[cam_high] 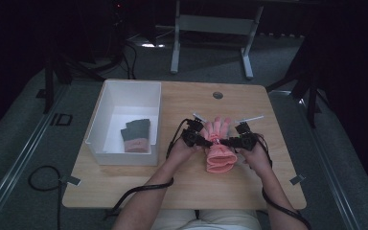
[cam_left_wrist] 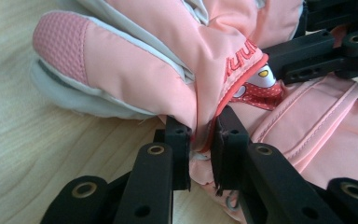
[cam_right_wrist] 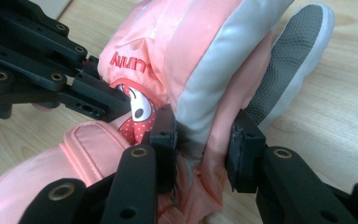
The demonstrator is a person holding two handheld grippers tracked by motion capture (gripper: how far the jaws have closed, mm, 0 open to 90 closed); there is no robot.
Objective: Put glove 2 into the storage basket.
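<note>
A pink padded glove [cam_high: 219, 151] with grey trim lies on the wooden table [cam_high: 191, 187] in front of the person, fingers pointing away. My left gripper [cam_high: 206, 142] pinches its left side; its jaws are shut on a fold of the pink glove [cam_left_wrist: 168, 60] near the red cuff trim. My right gripper [cam_high: 226, 142] comes in from the right, its jaws closed on the bunched pink and grey fabric of the glove [cam_right_wrist: 200, 70]. The two grippers meet over the glove's middle. The right gripper's black linkage [cam_left_wrist: 326, 51] shows beyond the glove in the left gripper view.
A white open box [cam_high: 106, 124] stands at the table's left and holds a grey and pink glove [cam_high: 136, 135]. A round grommet [cam_high: 218, 95] sits near the far edge. Beyond the table stands a white frame leg [cam_high: 175, 45]; cables [cam_high: 43, 179] lie on the floor.
</note>
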